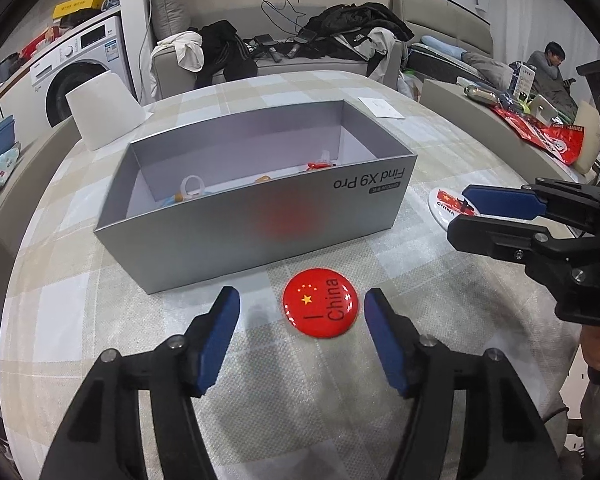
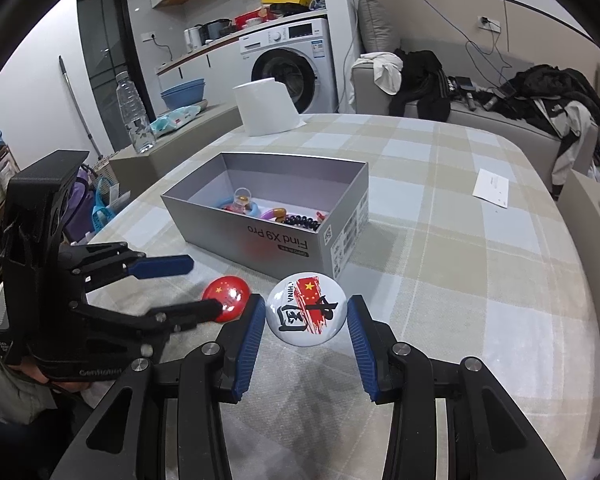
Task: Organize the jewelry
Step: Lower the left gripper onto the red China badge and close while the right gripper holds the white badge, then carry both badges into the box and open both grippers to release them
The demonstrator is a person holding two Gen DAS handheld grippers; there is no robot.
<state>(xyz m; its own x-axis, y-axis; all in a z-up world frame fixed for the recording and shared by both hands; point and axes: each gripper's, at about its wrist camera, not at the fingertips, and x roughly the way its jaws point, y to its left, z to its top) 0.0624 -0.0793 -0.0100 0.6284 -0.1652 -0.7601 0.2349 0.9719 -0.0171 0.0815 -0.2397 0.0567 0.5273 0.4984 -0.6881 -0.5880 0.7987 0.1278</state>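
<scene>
A red round badge (image 1: 320, 308) marked "China" lies flat on the checked tablecloth, in front of a silver open box (image 1: 260, 216). My left gripper (image 1: 302, 294) is open, its blue pads standing clear on either side of the red badge. A white round badge (image 2: 306, 310) with a red flag print lies by the box's near corner (image 2: 336, 248). My right gripper (image 2: 306, 300) straddles it with both pads against its rim. The box holds several small trinkets and hair ties (image 2: 300, 222). In the right wrist view the left gripper (image 2: 206, 285) hovers over the red badge (image 2: 230, 296).
A white paper roll (image 2: 266, 108) stands on the table's far side and a paper slip (image 2: 492, 186) lies at its right. A water bottle (image 2: 134, 116) is on a side ledge. A sofa with clothes (image 1: 340, 36) sits behind; a person (image 1: 548, 64) sits far right.
</scene>
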